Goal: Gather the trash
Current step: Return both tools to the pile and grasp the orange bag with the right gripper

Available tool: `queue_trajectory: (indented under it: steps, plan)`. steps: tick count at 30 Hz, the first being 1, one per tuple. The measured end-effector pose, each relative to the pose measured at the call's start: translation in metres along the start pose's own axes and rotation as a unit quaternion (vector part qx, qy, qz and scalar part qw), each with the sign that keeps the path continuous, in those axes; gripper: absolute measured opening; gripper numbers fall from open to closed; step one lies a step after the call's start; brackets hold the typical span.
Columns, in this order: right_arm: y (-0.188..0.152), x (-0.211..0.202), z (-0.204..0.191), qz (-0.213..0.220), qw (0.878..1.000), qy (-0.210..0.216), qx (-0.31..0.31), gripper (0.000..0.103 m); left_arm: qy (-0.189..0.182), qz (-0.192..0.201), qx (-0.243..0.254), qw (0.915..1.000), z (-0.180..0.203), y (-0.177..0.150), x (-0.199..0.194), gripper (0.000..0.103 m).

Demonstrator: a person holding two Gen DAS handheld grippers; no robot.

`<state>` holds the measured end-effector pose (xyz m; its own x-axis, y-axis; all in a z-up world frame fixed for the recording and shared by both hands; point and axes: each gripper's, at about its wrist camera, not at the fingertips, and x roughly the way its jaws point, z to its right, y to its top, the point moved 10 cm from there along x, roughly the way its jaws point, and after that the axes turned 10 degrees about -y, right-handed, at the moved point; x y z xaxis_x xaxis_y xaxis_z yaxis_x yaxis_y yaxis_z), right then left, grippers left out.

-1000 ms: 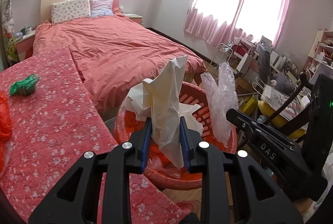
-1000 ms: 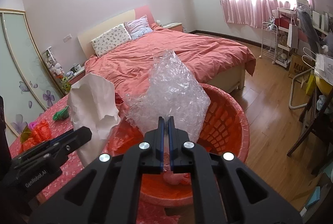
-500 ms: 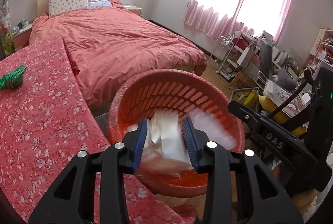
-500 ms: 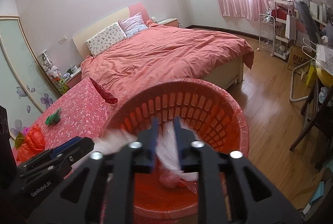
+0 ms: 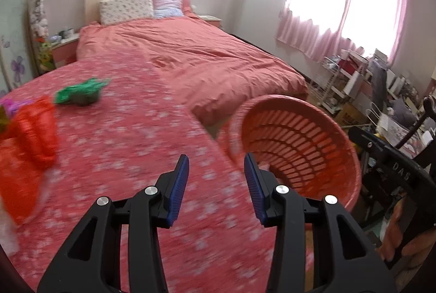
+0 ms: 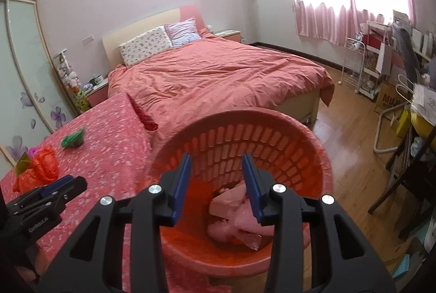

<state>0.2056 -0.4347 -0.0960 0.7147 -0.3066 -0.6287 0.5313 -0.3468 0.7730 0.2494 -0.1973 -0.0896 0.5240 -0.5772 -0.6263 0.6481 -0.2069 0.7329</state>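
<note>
Orange net bag (image 5: 26, 146) far left on my flowered desk (image 5: 130, 146), green crumpled wrapper (image 5: 79, 94) beyond it. My left gripper (image 5: 216, 170) hangs over the cloth — jaws just opened, nothing between them. Right gripper (image 6: 216, 170) over the red basket (image 6: 286, 129) — jaws also just released, empty; pale crumpled trash (image 6: 231, 219) lies at the bottom.

A: What can't you make out?
B: The desk (image 5: 130, 146) under the left gripper (image 5: 216, 178) smears into blur, and the orange bag (image 5: 24, 151) runs off the left edge.
A: And the basket (image 6: 313, 146)?
B: The right gripper (image 6: 216, 184) covers part of its contents.
</note>
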Motion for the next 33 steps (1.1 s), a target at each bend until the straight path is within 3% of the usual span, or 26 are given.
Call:
queue_trajectory:
  steps: [12,22,28,33]
  plan:
    - [-0.021,-0.036,-0.123,-0.005,0.995,0.077,-0.070,0.041,0.094,0.038,-0.068,0.9926,-0.117,-0.029,-0.098,0.046]
    - [-0.058,-0.061,-0.277,-0.029,0.974,0.174,-0.140,0.044,0.185,0.071,-0.138,0.9705,-0.224,-0.056,-0.173,0.049]
    - [-0.077,-0.068,-0.350,-0.046,0.962,0.206,-0.171,0.046,0.199,0.076,-0.167,0.9626,-0.258,-0.069,-0.193,0.049]
    - [-0.082,-0.058,-0.385,-0.047,0.962,0.193,-0.187,0.046,0.196,0.076,-0.177,0.9614,-0.273,-0.080,-0.201,0.049]
